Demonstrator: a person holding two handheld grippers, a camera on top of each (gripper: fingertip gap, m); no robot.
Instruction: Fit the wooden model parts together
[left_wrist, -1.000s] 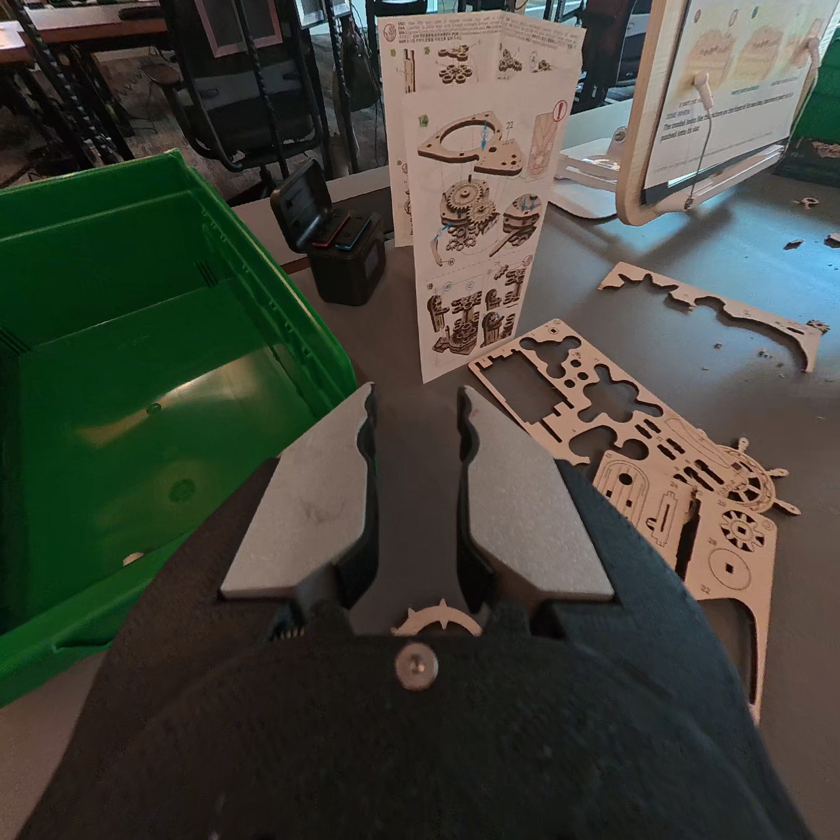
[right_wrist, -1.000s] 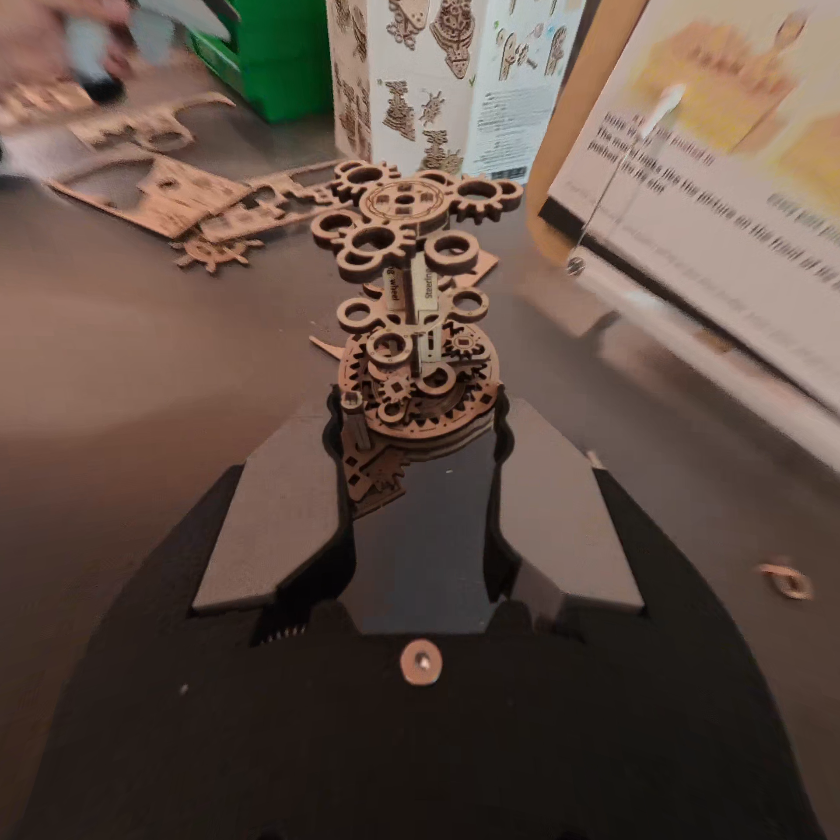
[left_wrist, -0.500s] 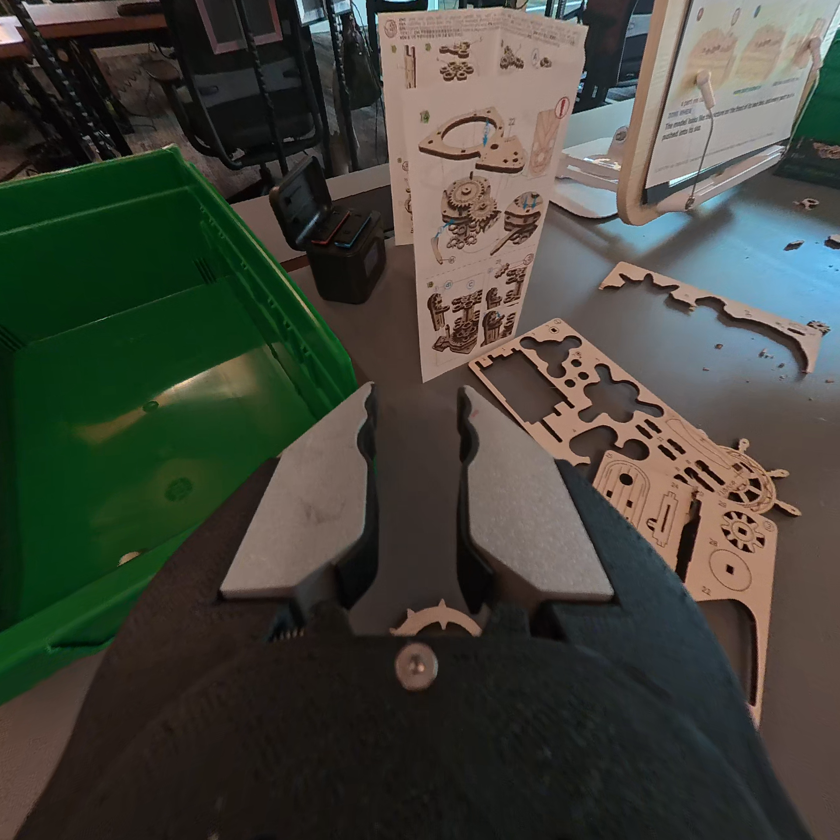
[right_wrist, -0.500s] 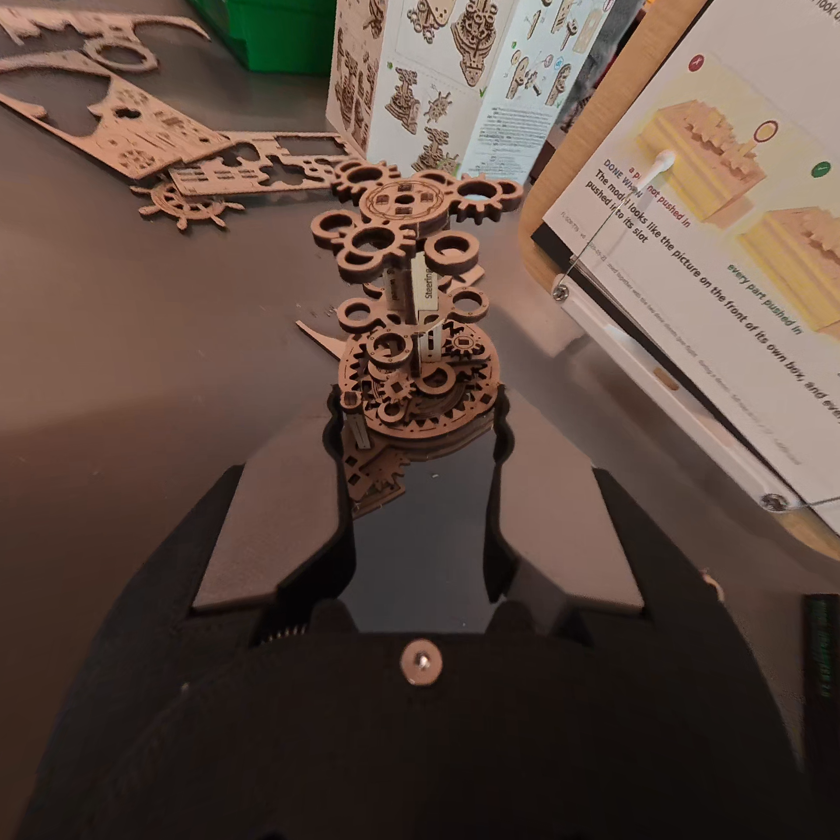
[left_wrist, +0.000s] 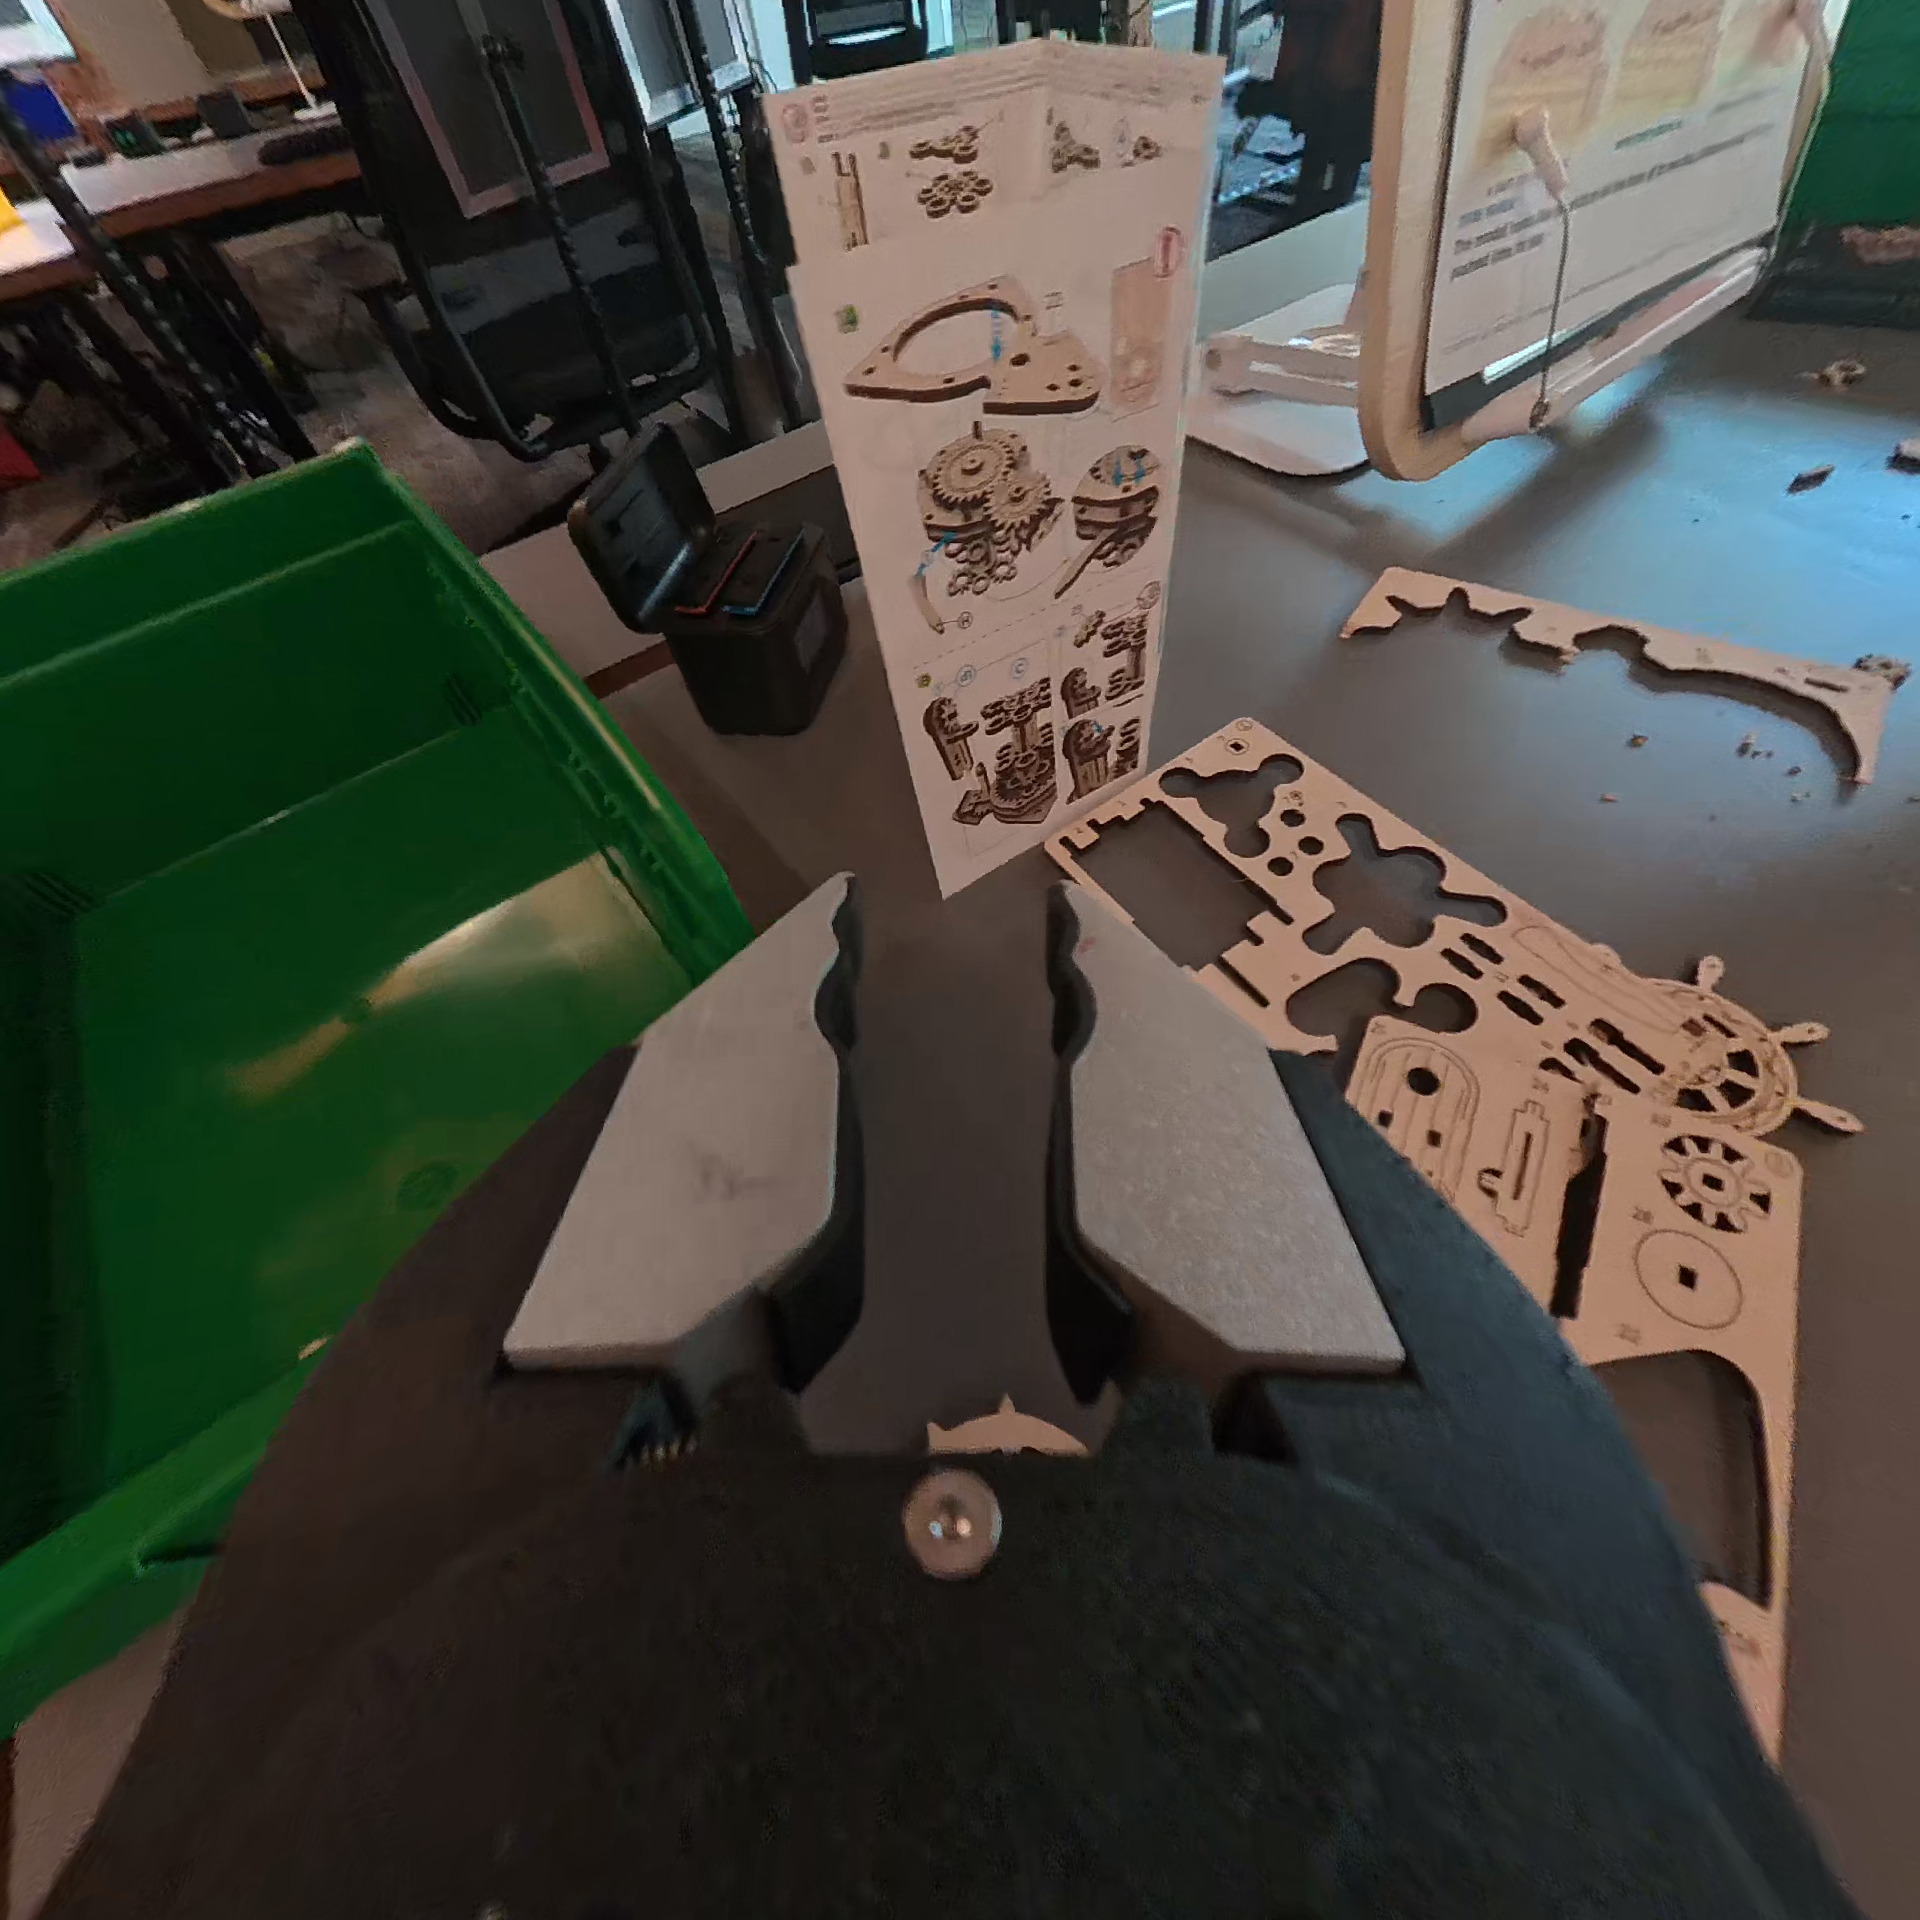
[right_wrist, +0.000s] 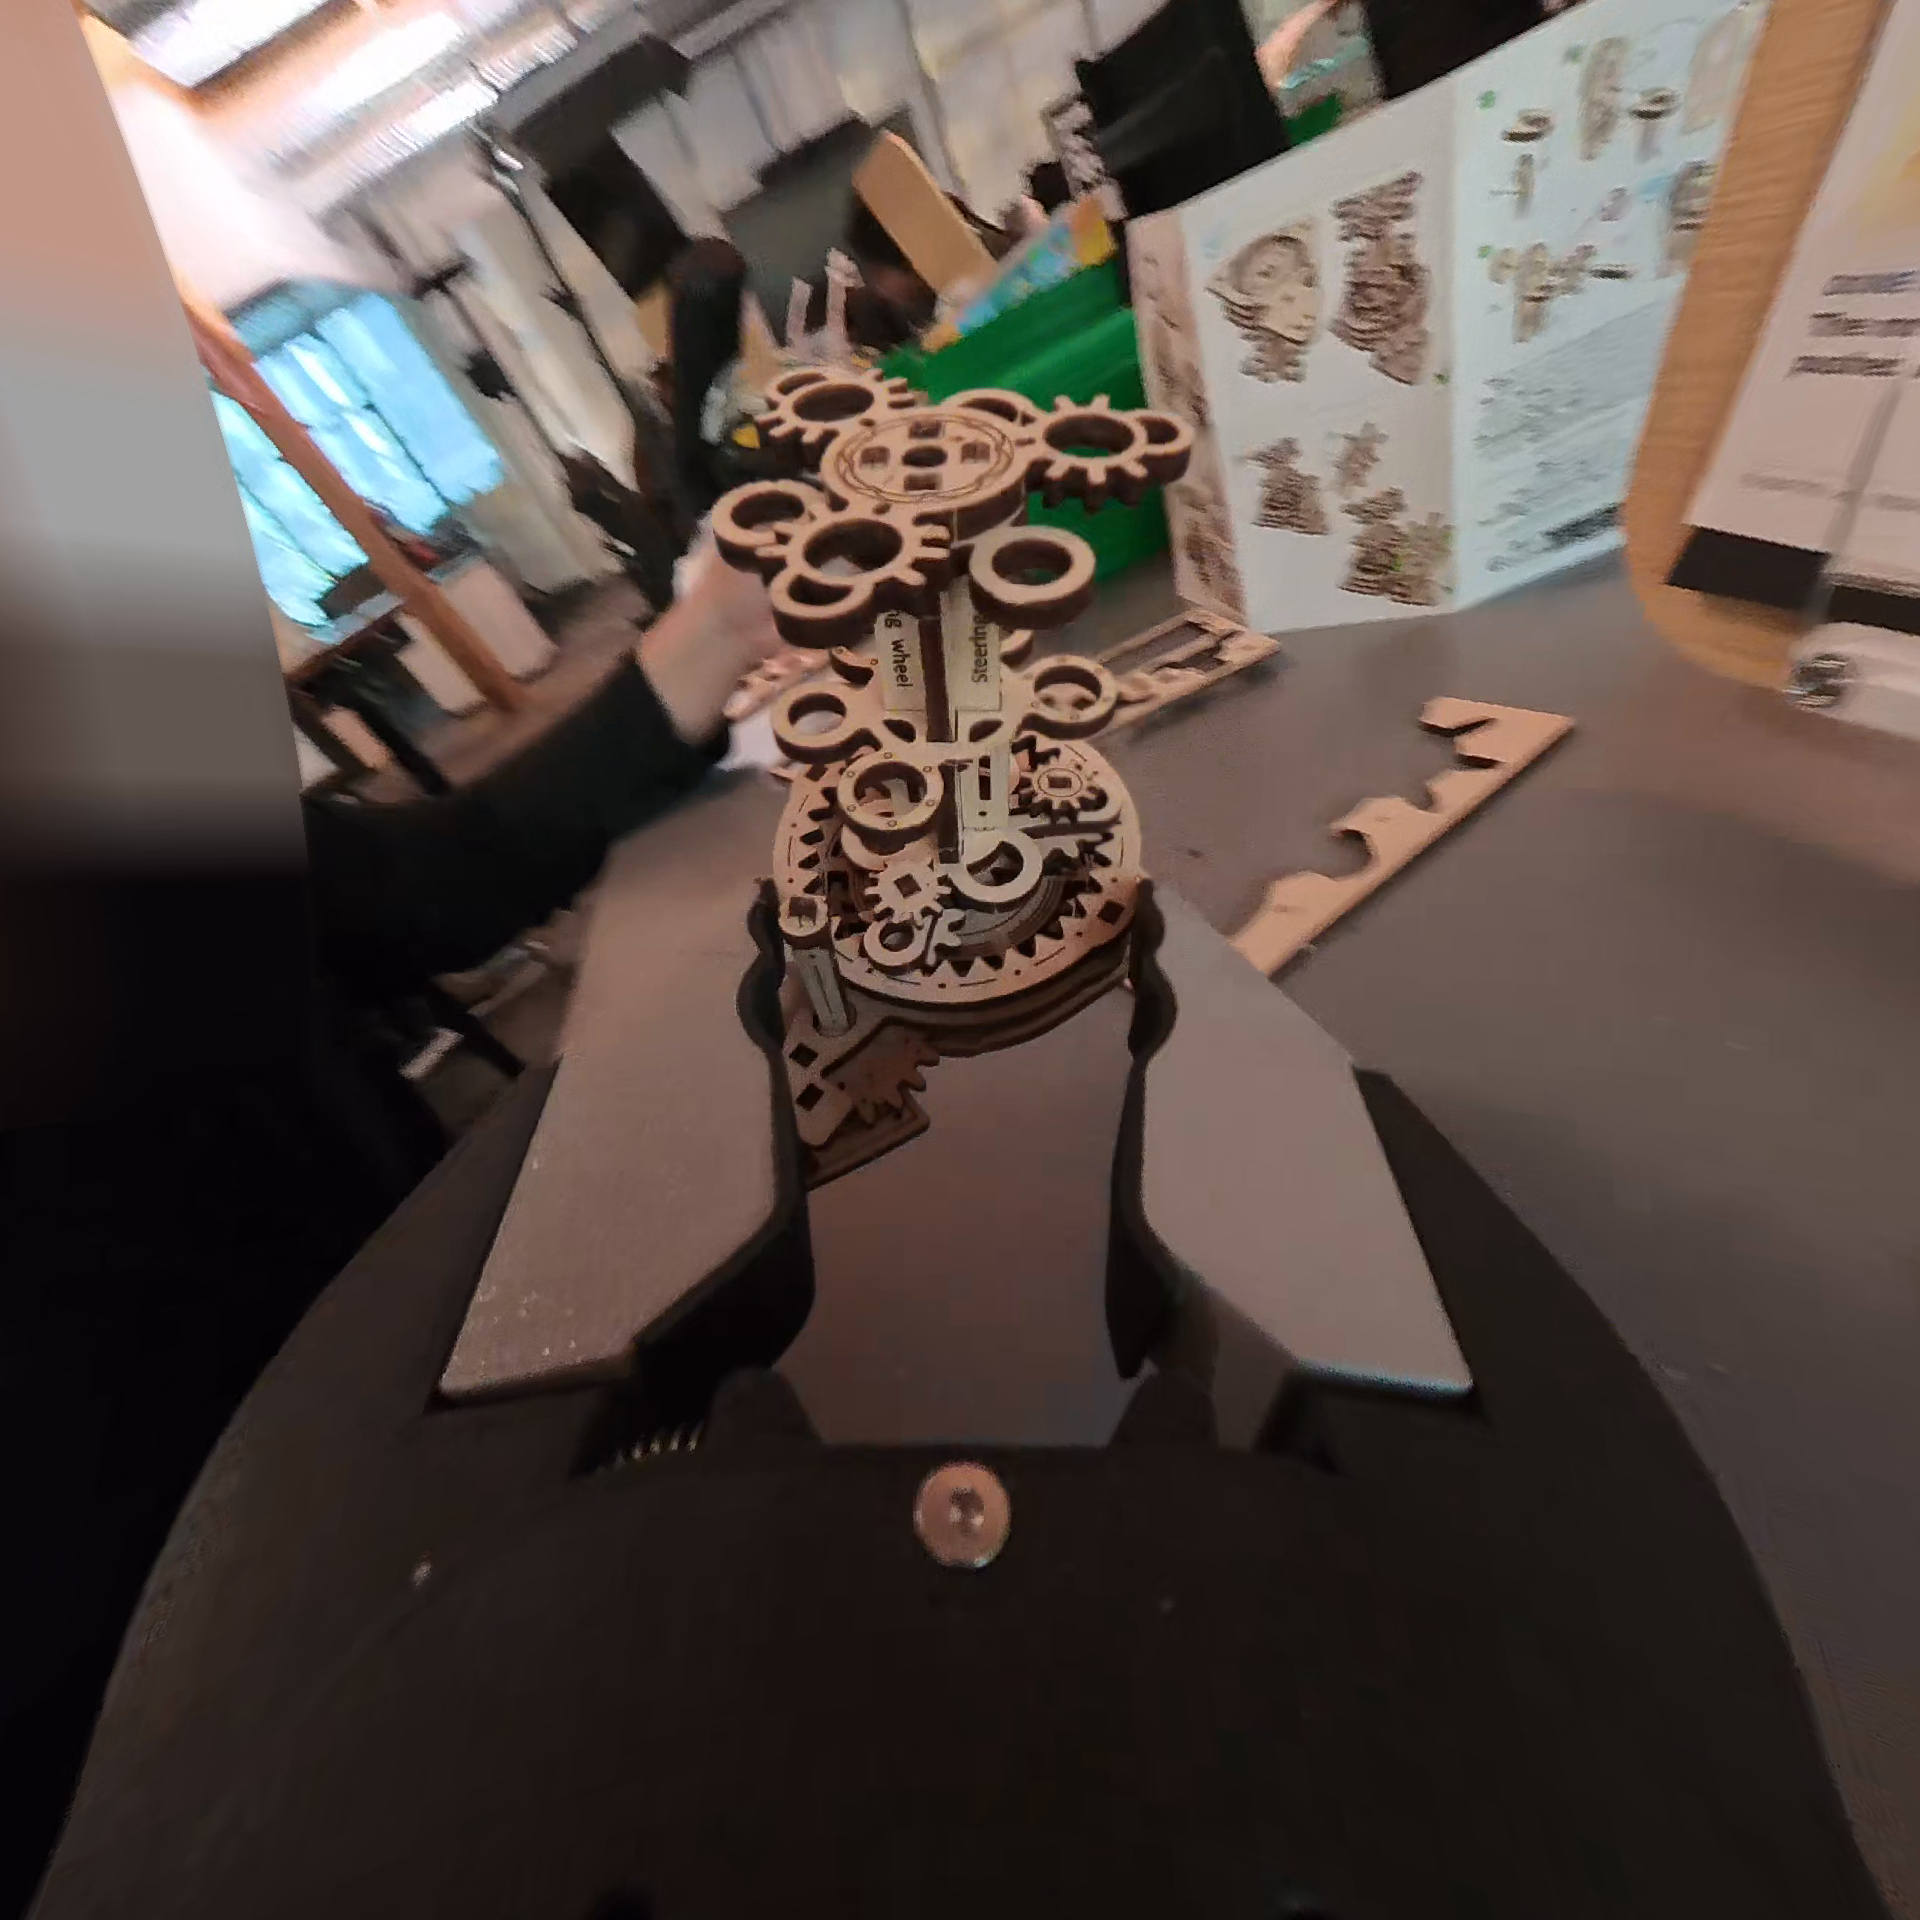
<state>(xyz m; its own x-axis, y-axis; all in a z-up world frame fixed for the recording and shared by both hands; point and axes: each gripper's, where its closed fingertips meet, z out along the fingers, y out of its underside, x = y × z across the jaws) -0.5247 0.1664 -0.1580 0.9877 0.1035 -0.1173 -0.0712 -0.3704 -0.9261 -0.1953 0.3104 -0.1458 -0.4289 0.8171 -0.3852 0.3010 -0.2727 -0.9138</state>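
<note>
Gripping the tiered wooden gear model (right_wrist: 951, 790) (ringed top), right gripper (right_wrist: 951, 935); left gripper (left_wrist: 951, 935) gapes empty.

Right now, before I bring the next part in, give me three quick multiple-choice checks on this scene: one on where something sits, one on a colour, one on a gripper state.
1. Where does the folded instruction sheet stand?
A. Inside the bin
B. Upright on the table, beyond the left gripper
C. Flat under the punched plywood sheet

2. What colour is the plastic bin?
A. Green
B. Blue
C. Red

3. What is the right gripper doing?
A. Open and empty
B. Shut on a loose ship's wheel
C. Shut on the base of the wooden gear model

Answers: 1 B, the sheet stands on edge just past the fingertips. 2 A, its walls and floor are bright green. 3 C, both fingers press the model's round base.
</note>
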